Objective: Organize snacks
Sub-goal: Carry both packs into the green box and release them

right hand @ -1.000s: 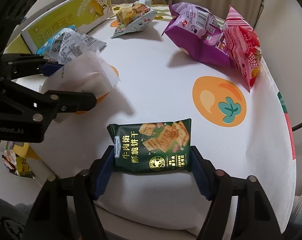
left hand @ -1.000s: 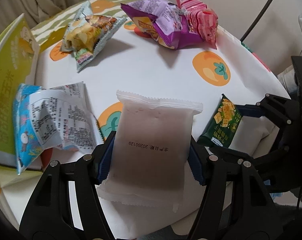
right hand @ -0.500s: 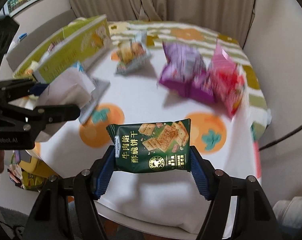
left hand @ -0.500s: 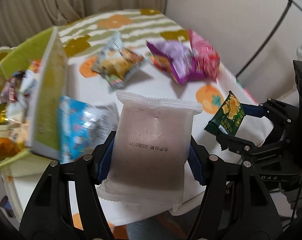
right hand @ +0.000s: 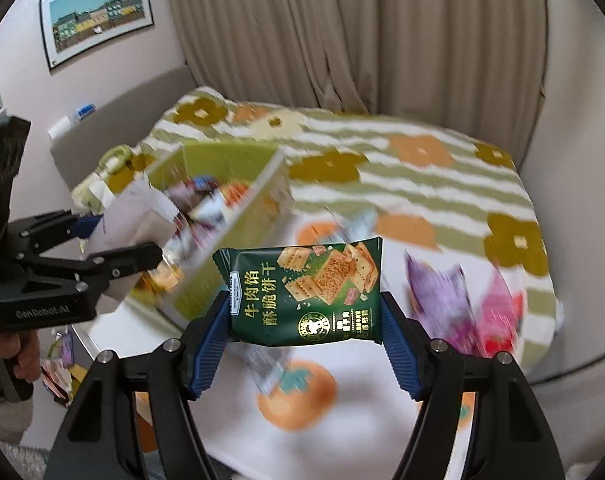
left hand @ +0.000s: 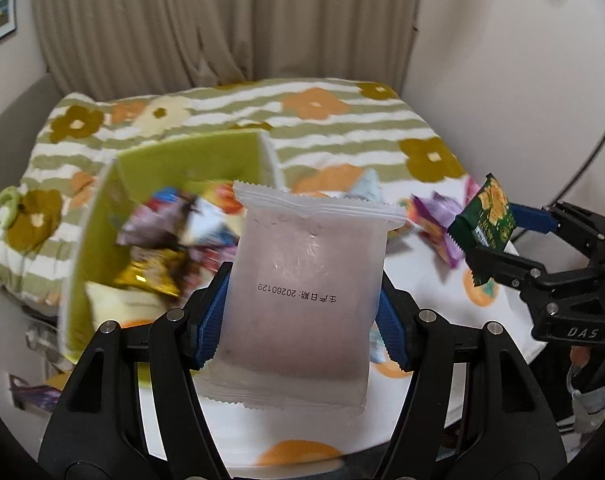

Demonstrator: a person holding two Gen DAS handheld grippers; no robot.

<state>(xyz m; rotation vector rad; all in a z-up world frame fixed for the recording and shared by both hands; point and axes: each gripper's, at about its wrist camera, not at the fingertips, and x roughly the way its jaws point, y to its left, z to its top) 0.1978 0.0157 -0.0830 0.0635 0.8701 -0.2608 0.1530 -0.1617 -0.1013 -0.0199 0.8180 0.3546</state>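
The left claw (left hand: 302, 312) grips a frosted, pale mauve translucent plastic packet (left hand: 306, 296) with crimped white ends and a printed date line, its blue pads pressing both side edges so the packet stands upright between them, held up off the round white worktop with orange fruit prints (left hand: 422, 276). The right claw (right hand: 304, 322) holds a dark green foil cracker packet with gold lettering and pictured crackers (right hand: 304, 290) in the same way, pads tight on both short edges, and it too is clear of the worktop. In the left wrist view the green packet shows at the right edge, pinched in the other claw. Below and to the left stands an open lime-green cardboard box (left hand: 102, 208) filled with assorted small wrapped snacks (left hand: 162, 240), blurred. On the worktop lie a purple snack bag (right hand: 438, 292) and a pink-red snack bag (right hand: 498, 312) side by side, also blurred. Behind is a green-and-white striped blanket with flower patches (right hand: 402, 168), beige curtains (right hand: 342, 32) and a framed picture (right hand: 98, 16) on the wall.
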